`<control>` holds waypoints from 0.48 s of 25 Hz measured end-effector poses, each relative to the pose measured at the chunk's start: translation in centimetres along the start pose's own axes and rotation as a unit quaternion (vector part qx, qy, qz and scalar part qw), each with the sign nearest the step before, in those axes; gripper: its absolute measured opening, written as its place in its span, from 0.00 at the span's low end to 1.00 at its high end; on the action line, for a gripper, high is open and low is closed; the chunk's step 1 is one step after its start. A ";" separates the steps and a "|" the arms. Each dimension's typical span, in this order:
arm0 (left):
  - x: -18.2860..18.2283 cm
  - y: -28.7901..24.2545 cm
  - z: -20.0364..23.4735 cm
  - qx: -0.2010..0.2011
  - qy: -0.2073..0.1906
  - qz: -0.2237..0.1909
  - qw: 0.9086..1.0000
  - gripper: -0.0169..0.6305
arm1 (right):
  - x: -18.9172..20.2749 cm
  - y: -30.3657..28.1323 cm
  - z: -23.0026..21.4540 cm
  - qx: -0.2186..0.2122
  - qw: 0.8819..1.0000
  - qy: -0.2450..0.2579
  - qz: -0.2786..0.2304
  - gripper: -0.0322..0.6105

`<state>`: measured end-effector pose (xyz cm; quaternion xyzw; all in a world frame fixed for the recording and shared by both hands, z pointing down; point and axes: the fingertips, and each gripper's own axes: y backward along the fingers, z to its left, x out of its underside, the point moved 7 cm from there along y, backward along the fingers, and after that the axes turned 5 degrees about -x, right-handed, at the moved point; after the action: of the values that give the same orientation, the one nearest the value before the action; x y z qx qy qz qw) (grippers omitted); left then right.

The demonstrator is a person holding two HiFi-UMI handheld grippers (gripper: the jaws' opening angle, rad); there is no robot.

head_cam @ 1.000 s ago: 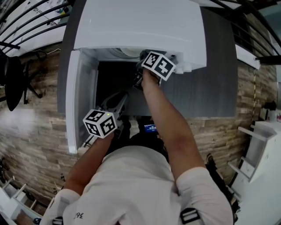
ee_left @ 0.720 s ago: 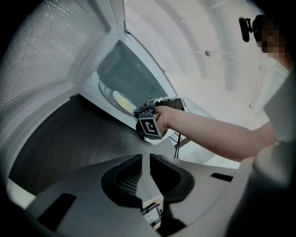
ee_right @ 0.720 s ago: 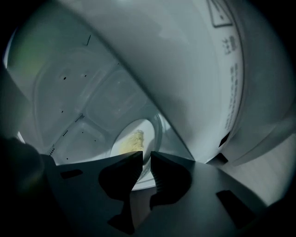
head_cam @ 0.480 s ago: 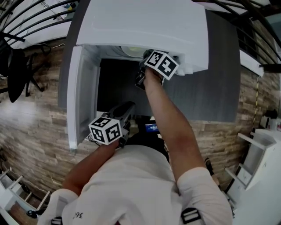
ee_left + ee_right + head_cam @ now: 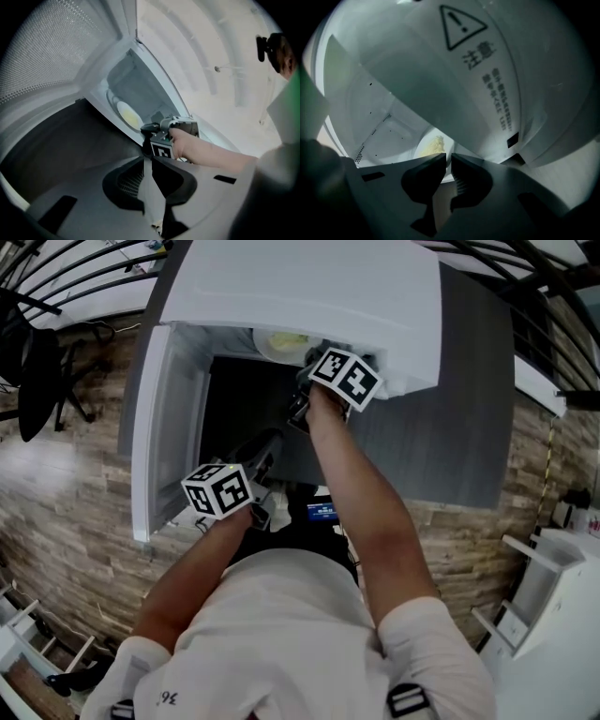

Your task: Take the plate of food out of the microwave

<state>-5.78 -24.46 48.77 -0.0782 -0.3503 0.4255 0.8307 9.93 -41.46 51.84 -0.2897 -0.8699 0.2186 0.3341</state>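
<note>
A white microwave stands with its door swung open to the left. Inside lies a white plate with yellow food; the plate also shows deep in the cavity, and the plate lies beyond my right jaws. My right gripper is at the mouth of the cavity, aimed at the plate, its jaws together with nothing seen between them. From the left gripper view its tip is just short of the plate's rim. My left gripper hangs lower, beside the door, jaws together and empty.
The microwave sits on a grey counter. A warning label is on the casing above the opening. A black chair stands at the left and white shelving at the right, on a wood-pattern floor.
The left gripper drew back toward the body, then rose slightly. The right gripper stayed at the opening. More of the plate and its food shows under the microwave's top edge.
</note>
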 end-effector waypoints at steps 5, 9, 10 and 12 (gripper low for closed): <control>-1.6 -2.4 0.9 -0.017 0.045 -0.034 0.998 0.08 | -0.1 0.5 -0.3 -0.012 1.000 0.000 0.004 0.11; -3.0 -4.3 2.1 -0.029 0.073 -0.049 0.996 0.12 | -0.1 0.9 -0.3 -0.019 1.000 0.000 0.009 0.11; -3.5 -4.7 2.5 -0.032 0.078 -0.054 0.995 0.12 | -0.1 1.1 -0.3 -0.020 1.000 0.000 0.010 0.10; -4.6 -5.5 3.2 -0.035 0.089 -0.066 0.993 0.12 | 0.0 1.4 -0.4 -0.022 1.000 0.001 0.013 0.10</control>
<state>-6.10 -31.96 51.17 -0.1212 -0.2942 0.3490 0.8815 10.71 -40.41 51.31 -0.3086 -0.8703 0.2035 0.3255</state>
